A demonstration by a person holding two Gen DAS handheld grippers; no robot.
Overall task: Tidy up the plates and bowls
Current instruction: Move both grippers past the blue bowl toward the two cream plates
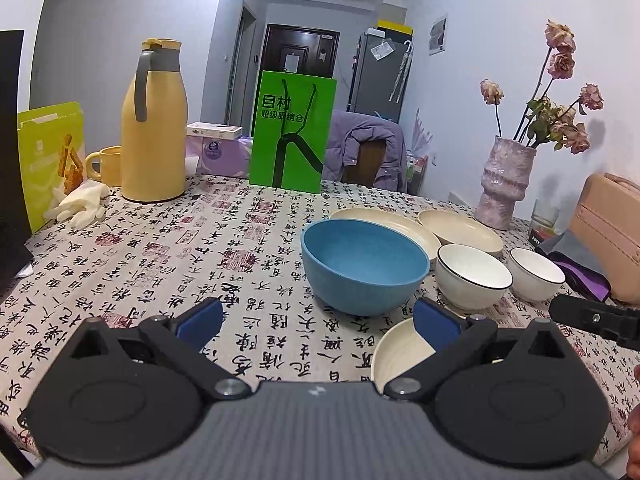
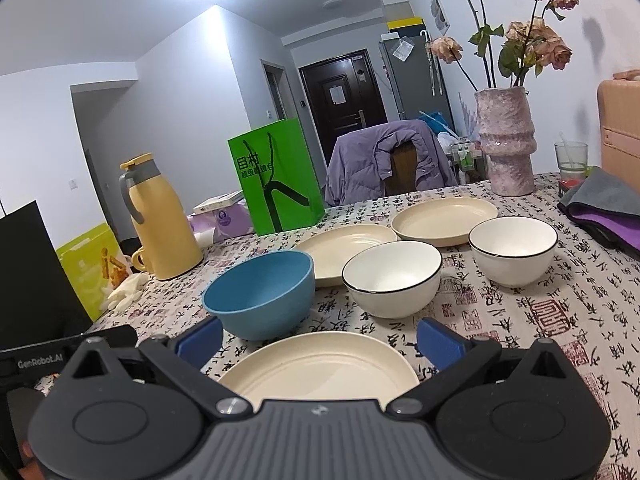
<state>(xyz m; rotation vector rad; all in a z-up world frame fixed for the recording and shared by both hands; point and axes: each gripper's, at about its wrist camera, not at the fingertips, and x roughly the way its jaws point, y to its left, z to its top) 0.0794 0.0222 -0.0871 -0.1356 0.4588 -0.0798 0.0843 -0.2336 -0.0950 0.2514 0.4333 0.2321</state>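
Note:
A blue bowl [image 1: 362, 266] [image 2: 262, 294] stands on the printed tablecloth. Two white bowls with black rims [image 1: 472, 276] [image 1: 536, 274] stand to its right; in the right wrist view they are at the middle [image 2: 394, 282] and right [image 2: 513, 250]. Two cream plates [image 1: 384, 222] [image 1: 460, 230] lie behind them, also seen in the right wrist view [image 2: 348, 248] [image 2: 444, 218]. A third cream plate [image 1: 400, 354] [image 2: 320, 368] lies nearest. My left gripper [image 1: 316, 322] is open and empty, just before the blue bowl. My right gripper [image 2: 320, 340] is open and empty over the near plate.
A yellow thermos [image 1: 154, 124], yellow mug [image 1: 105, 165], white gloves [image 1: 80, 200] and green paper bag [image 1: 292, 130] stand at the far left and back. A pink vase of dried roses [image 1: 506, 182], a glass [image 2: 570, 158], a beige case [image 1: 608, 236] and folded cloths [image 2: 608, 208] are at the right.

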